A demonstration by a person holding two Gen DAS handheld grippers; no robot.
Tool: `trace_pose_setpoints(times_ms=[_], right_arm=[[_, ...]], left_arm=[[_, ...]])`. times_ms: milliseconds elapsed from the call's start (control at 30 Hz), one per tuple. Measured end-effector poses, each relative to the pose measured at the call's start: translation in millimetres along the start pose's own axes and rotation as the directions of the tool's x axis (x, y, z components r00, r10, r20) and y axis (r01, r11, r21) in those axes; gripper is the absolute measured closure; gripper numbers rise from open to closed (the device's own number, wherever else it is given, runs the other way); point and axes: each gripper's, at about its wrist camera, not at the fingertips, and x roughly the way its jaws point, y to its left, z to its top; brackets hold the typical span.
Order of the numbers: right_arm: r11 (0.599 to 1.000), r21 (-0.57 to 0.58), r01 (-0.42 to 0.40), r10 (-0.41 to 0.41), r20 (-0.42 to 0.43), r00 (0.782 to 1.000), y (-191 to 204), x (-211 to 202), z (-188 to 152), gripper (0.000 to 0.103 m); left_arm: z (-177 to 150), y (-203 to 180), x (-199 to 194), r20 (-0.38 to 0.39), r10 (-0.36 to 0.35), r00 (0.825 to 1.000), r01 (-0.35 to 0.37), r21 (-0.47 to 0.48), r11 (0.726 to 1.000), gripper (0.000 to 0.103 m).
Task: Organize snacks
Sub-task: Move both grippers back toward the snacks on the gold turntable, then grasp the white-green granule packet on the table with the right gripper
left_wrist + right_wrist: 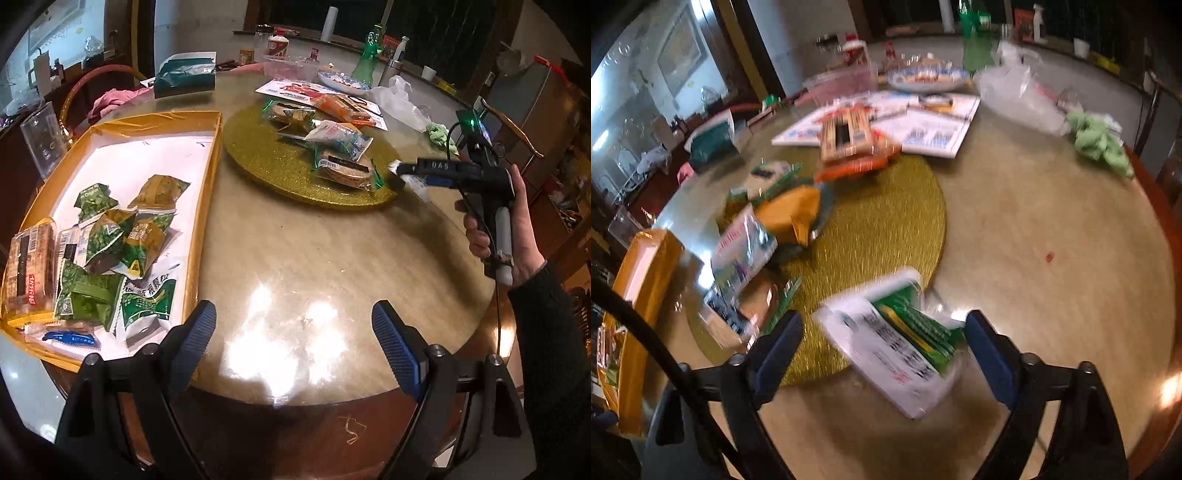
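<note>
Snacks [110, 240]: lay split between two places, some already gathered, some not yet moved. Rested all on a round table [295, 258], glossy and cluttered at the far side. Near its left edge stood a shallow yellow box [207, 206], evidently the collecting place, with a heap of green and brown packets inside on the white floor. Beside it sat a gold mat [258, 155], with loose packets [343, 170] on top, probably next in line. At the mat's near edge lay a white-and-green packet [897, 350], blurred, between the spread fingers of the right gripper [882, 321]; looked lined up for a grab, not pinched. Left gripper [293, 347] hung spread over bare tabletop, gripping nothing.
</note>
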Motion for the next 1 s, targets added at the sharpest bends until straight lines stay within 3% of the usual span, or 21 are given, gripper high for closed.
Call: trace_pose_setpoints(times_ms=[67,167,233,333,400,433,467,600,733,833,900,933,1000], right_arm=[[1.000,-0.008,0.008,-0.008,-0.003,1.000,6,-1,-11,0.044],[0.997,-0.034,0.067,-0.067,0.004,0.998,20,-7,-27,0.059],[0.997,-0.036,0.065,-0.065,0.009,0.998,28,-12,-38,0.059],[0.998,-0.060,-0.008,0.008,0.003,1.000,36,-21,-46,0.059],[0.995,-0.100,0.016,-0.011,0.045,0.999,39,-29,-36,0.041],[0.994,-0.104,0.026,-0.020,0.056,0.998,38,-31,-29,0.025],[0.995,-0.099,0.015,-0.007,0.077,0.997,35,-32,-18,0.023],[0.994,-0.083,-0.074,0.080,0.069,0.994,28,-13,19,0.023],[0.982,-0.178,-0.068,0.073,0.023,0.997,43,15,28,0.023],[0.980,-0.183,-0.080,0.078,-0.019,0.997,45,23,13,0.032],[0.981,-0.166,-0.100,0.099,-0.011,0.995,44,11,-4,0.044],[0.983,-0.163,-0.087,0.087,-0.008,0.996,42,7,-9,0.052],[0.988,-0.151,-0.018,0.015,-0.021,1.000,42,-2,-24,0.055]], left_arm=[[0,0,3,-0.009,0.000,1.000,0.000,-0.003,1.000,0.017],[1,-4,9,-0.020,-0.004,1.000,0.004,0.000,1.000,0.017],[1,-8,12,-0.027,-0.006,1.000,0.006,0.011,1.000,0.017],[2,-15,13,-0.030,-0.010,0.999,0.011,0.022,1.000,0.017],[1,-16,12,-0.026,-0.012,1.000,0.013,0.031,0.999,0.017],[0,-17,11,-0.023,-0.006,1.000,0.007,0.034,0.999,0.017],[0,-17,12,-0.023,0.003,1.000,-0.002,0.036,0.999,0.017],[-3,-13,6,-0.009,0.012,1.000,-0.012,0.005,1.000,0.017],[-7,-8,5,-0.011,0.017,1.000,-0.017,-0.017,1.000,0.017],[-9,-8,7,-0.015,0.016,1.000,-0.017,-0.015,1.000,0.017],[-8,-9,10,-0.018,0.017,1.000,-0.017,-0.013,1.000,0.017],[-7,-10,13,-0.024,0.017,1.000,-0.017,-0.015,1.000,0.017],[-5,-13,18,-0.029,0.020,0.999,-0.021,-0.029,0.999,0.017]])
